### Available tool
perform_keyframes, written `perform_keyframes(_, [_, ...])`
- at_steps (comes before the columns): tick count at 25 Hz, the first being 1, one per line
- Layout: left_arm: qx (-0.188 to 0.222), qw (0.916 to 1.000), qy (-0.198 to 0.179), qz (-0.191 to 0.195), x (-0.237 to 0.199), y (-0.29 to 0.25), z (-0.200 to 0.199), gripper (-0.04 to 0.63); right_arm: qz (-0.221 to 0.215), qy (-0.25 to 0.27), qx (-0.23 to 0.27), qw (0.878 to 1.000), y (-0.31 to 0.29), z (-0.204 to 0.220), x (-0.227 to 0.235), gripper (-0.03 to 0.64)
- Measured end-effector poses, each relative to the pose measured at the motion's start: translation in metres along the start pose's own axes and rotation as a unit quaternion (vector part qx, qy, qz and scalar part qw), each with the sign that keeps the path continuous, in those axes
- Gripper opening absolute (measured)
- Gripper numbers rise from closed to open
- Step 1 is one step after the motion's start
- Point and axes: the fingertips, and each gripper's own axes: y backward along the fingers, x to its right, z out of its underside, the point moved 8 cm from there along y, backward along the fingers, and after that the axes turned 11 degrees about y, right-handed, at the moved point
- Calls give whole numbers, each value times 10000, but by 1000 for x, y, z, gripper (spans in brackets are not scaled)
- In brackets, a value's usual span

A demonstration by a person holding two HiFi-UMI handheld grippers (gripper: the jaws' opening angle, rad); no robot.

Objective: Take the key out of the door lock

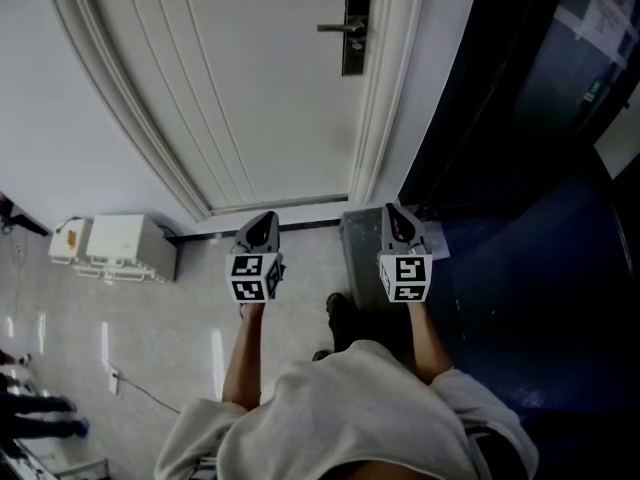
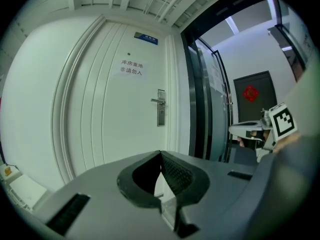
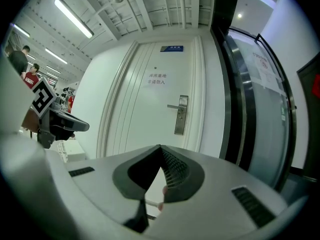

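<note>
A white door [image 1: 270, 78] stands ahead, with a dark metal lock plate [image 1: 356, 30] and a lever handle [image 1: 338, 28] on its right side. The same lock plate shows in the left gripper view [image 2: 161, 107] and in the right gripper view [image 3: 181, 115]. At this distance I cannot make out a key in it. My left gripper [image 1: 263, 220] [image 2: 161, 154] is held out toward the door, well short of it, jaws closed together with nothing between them. My right gripper [image 1: 395, 213] [image 3: 160, 147] is beside it at the same distance, also shut and empty.
A white box [image 1: 115, 248] sits on the floor by the wall at left. A grey bin [image 1: 360, 243] stands near the door's right foot. Dark glass panels [image 1: 520, 98] run along the right. A paper notice [image 2: 132, 68] hangs on the door. People [image 3: 22, 64] stand far off at left.
</note>
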Motion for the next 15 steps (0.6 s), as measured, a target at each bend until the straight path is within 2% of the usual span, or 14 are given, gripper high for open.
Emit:
perform_keyframes(6, [-33, 10000, -50, 14, -12, -57, -7, 18, -49, 15, -31, 10000, -53, 15, 16, 23])
perform_keyframes(15, [31, 9999, -60, -111, -41, -171, -42, 18, -219, 72, 154, 9996, -177, 14, 58, 23])
